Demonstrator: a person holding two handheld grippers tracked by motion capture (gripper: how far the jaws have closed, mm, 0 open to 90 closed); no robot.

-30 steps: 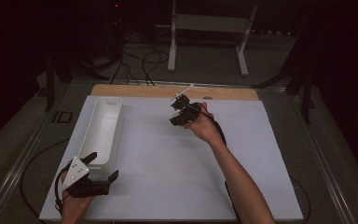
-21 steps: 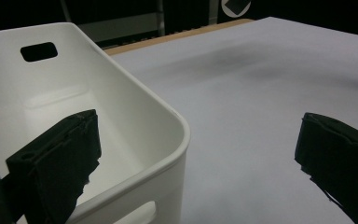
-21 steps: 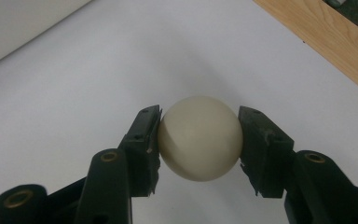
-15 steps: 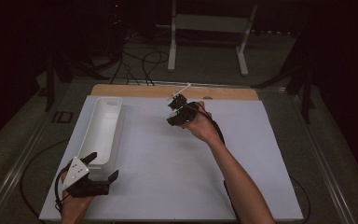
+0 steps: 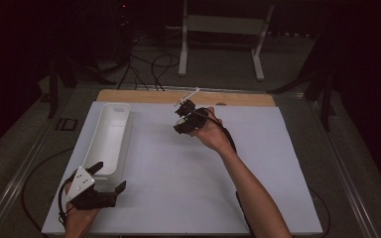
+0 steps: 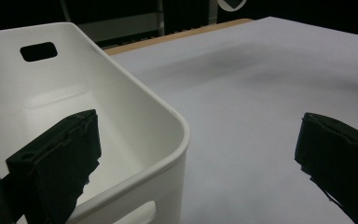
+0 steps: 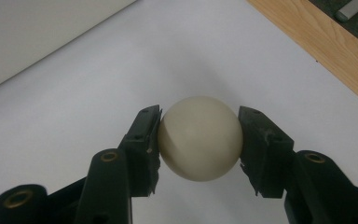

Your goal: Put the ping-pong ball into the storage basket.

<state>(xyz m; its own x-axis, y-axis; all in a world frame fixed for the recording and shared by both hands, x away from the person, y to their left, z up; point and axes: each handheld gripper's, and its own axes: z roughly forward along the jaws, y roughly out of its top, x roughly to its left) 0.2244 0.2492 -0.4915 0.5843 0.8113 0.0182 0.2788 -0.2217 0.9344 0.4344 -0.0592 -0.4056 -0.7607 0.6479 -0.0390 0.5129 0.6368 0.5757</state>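
A cream ball (image 7: 199, 138) sits squeezed between the two black jaws of my right gripper (image 7: 199, 116), above the white table top. In the high view my right gripper (image 5: 182, 119) hovers over the far middle of the table, to the right of a long white bin (image 5: 110, 134). My left gripper (image 5: 110, 176) rests at the near left corner, open and empty, by the bin's near end. In the left gripper view its jaws (image 6: 196, 135) stand wide, one over the bin's corner (image 6: 168, 116), the other over bare table.
The white table top (image 5: 178, 188) has a wooden strip (image 5: 154, 96) along its far edge, also seen as a wooden edge (image 7: 317, 46) in the right gripper view. Cables and a metal stand (image 5: 223, 29) lie on the floor beyond.
My right gripper has drifted slightly left toward the bin, still holding the ball. The left gripper has stayed where it was.
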